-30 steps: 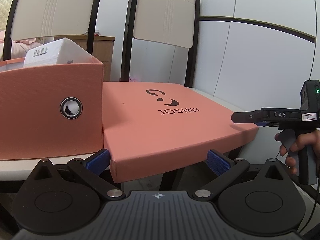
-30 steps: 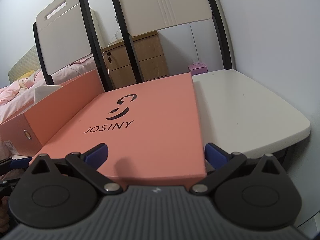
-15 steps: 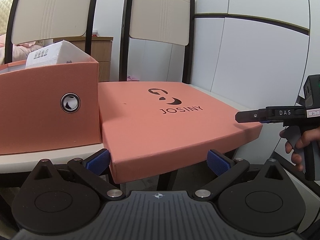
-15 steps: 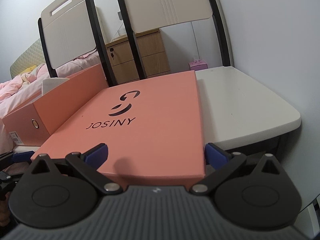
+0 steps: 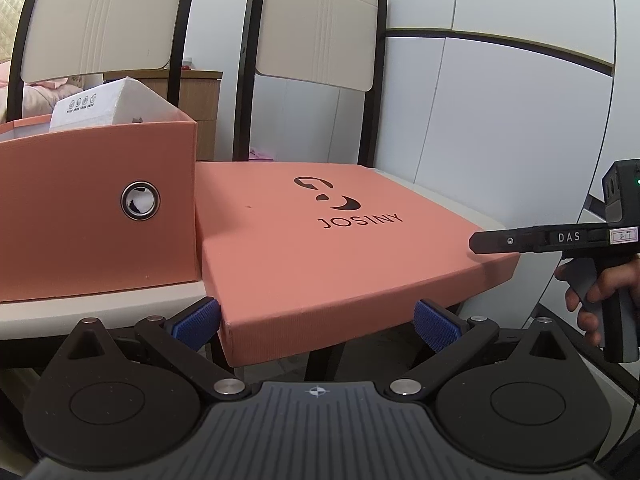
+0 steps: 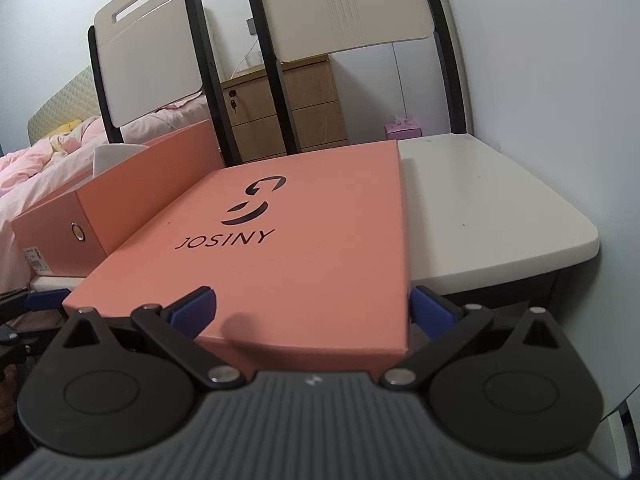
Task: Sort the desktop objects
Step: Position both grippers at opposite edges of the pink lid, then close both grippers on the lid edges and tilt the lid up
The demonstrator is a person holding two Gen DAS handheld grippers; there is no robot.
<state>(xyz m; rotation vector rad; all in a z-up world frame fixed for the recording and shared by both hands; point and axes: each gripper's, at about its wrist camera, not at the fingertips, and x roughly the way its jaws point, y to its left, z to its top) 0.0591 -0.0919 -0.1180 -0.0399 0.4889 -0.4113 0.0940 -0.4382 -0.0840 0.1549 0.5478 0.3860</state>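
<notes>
Here, left gripper (image 5: 316, 320) fingers spread wide | right gripper (image 6: 312, 308) fingers likewise apart, gripping nothing | both straddle the box lid (image 5: 340, 248) overhanging the bench (image 6: 480, 216).

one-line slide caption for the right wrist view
Open right gripper straddles the near edge of the salmon JOSINY lid on the white table.

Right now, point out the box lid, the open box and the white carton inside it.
box lid (image 5: 320, 248), left wrist view, bare top below the logo.
open box (image 5: 80, 248), left wrist view, front wall beneath the metal eyelet.
white carton (image 5: 120, 106), left wrist view, its sloping top face.
</notes>
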